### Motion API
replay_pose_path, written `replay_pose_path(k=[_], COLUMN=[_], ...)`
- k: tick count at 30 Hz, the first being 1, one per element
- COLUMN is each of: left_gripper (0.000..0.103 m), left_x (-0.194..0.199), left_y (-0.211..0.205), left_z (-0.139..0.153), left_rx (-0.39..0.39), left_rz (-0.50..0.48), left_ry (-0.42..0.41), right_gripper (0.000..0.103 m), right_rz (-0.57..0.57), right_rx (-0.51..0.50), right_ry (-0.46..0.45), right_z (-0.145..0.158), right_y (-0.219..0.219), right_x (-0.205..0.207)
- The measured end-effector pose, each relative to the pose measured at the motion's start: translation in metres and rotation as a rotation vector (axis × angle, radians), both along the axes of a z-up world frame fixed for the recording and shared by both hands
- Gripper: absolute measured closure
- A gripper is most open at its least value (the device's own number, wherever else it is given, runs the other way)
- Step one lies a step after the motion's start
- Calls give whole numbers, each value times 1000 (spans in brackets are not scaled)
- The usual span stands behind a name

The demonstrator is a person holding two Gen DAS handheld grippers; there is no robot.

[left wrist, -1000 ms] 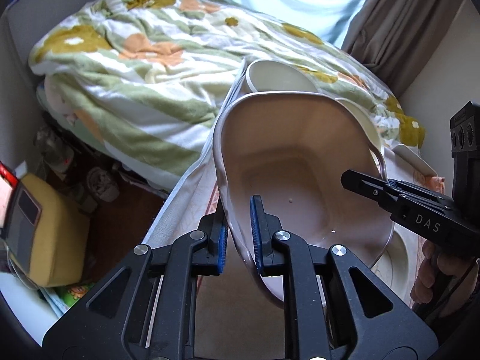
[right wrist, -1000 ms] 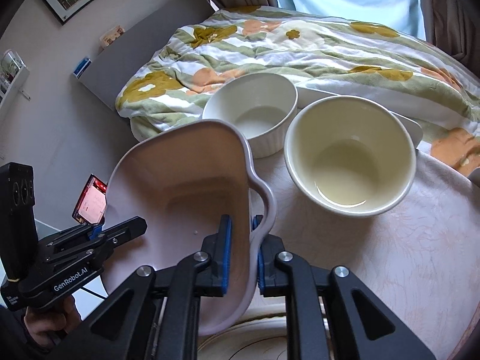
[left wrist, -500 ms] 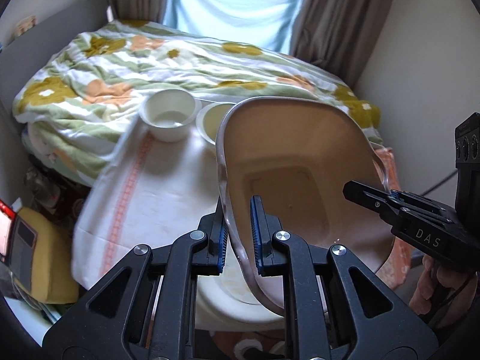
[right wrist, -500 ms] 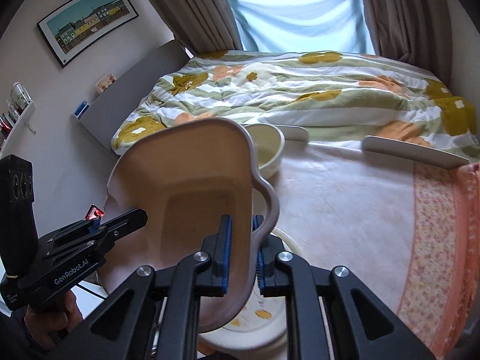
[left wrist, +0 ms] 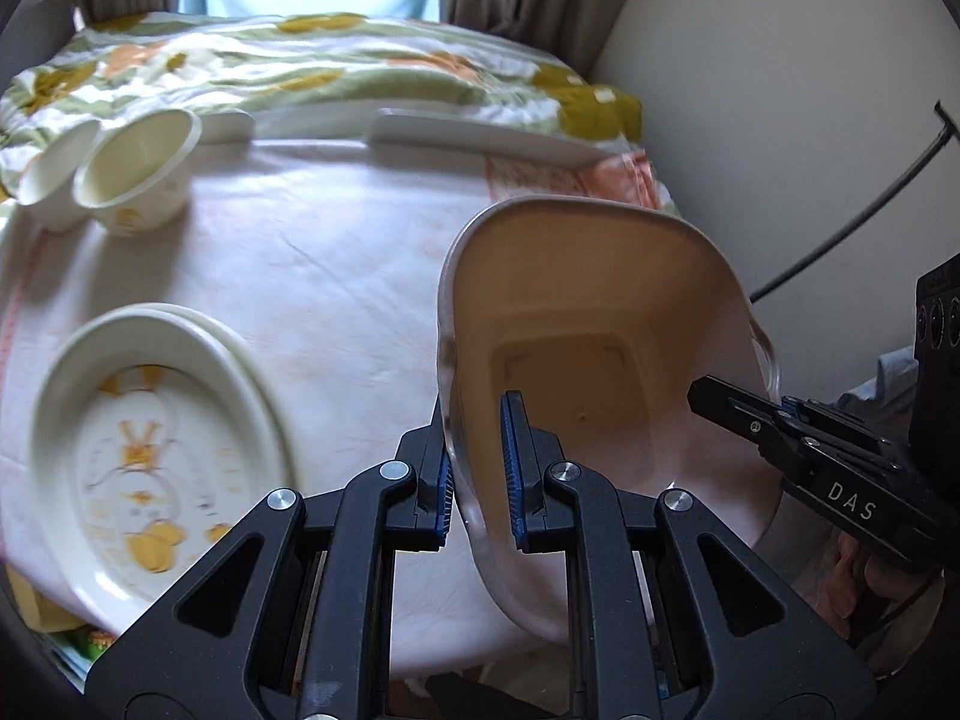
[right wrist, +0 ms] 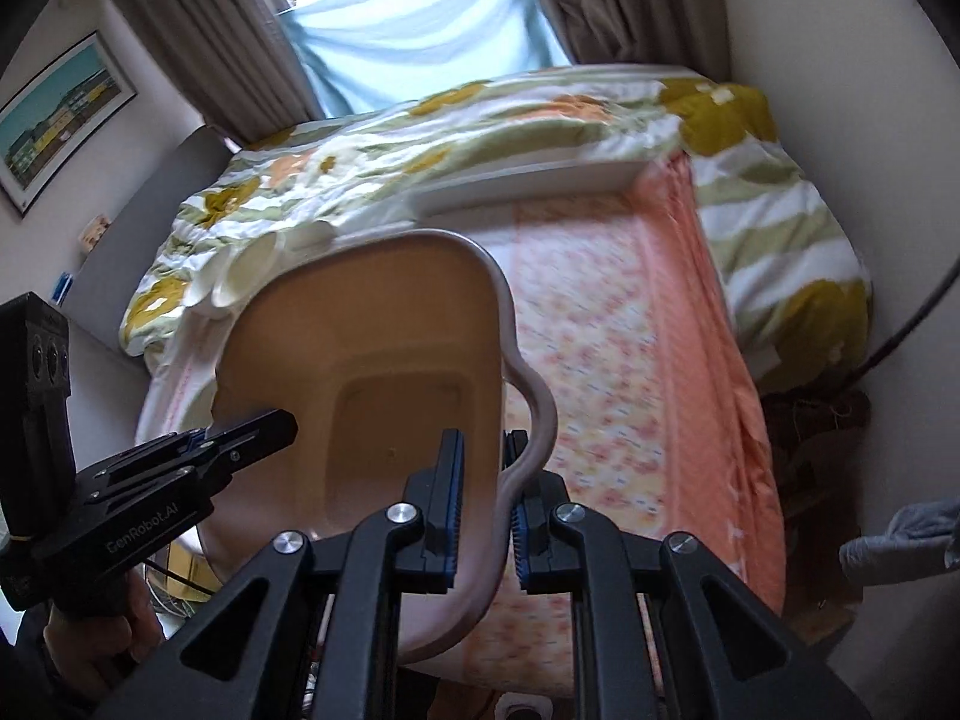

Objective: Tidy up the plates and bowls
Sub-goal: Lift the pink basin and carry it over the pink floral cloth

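A large pinkish-beige square dish [left wrist: 594, 372] with wavy handles hangs in the air over the table's right side, tilted. My left gripper [left wrist: 477, 471] is shut on its left rim. My right gripper [right wrist: 483, 492] is shut on its right rim, and the dish [right wrist: 384, 372] fills that view. A cream oval plate [left wrist: 150, 456] with yellow rabbit prints lies at the table's front left. Two cream bowls [left wrist: 135, 171] stand side by side at the far left, and show small in the right wrist view [right wrist: 246, 273].
The table [left wrist: 336, 276] wears a pale cloth with an orange flowered border [right wrist: 648, 360]. A flat white tray [left wrist: 480, 135] lies at the far edge. A bed with a floral quilt [left wrist: 312, 54] is behind. A wall [left wrist: 780, 90] and black cable [left wrist: 852, 222] are right.
Both grippers have carried the dish to the right and back from the two bowls. The bowls now lie far left, and the oval plate has come into view.
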State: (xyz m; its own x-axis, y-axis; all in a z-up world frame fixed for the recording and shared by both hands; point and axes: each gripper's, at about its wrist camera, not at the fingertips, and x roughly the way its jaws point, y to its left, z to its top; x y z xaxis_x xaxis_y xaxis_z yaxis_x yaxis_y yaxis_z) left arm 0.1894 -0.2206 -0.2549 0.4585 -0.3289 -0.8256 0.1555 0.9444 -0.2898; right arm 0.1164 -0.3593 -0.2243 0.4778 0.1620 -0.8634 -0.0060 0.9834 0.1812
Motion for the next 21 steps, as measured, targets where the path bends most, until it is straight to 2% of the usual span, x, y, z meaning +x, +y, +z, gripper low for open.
replay_pose_path(k=[3, 8, 14, 21], left_gripper=[91, 91, 91, 91], left_x=[9, 19, 26, 24], left_y=[-19, -35, -35, -40], left_z=[-26, -47, -54, -48], left_rx=[14, 48, 83, 130], left_rz=[-18, -29, -43, -56], left_ry=[32, 46, 52, 33], right_gripper=[90, 90, 90, 90], right_rz=[-39, -50, -60, -53], right_rx=[16, -2, 15, 7], right_ry=[21, 26, 33, 29], right_z=[-23, -42, -56, -61], right_y=[-21, -37, -50, -50], right_x=[4, 8, 8, 6])
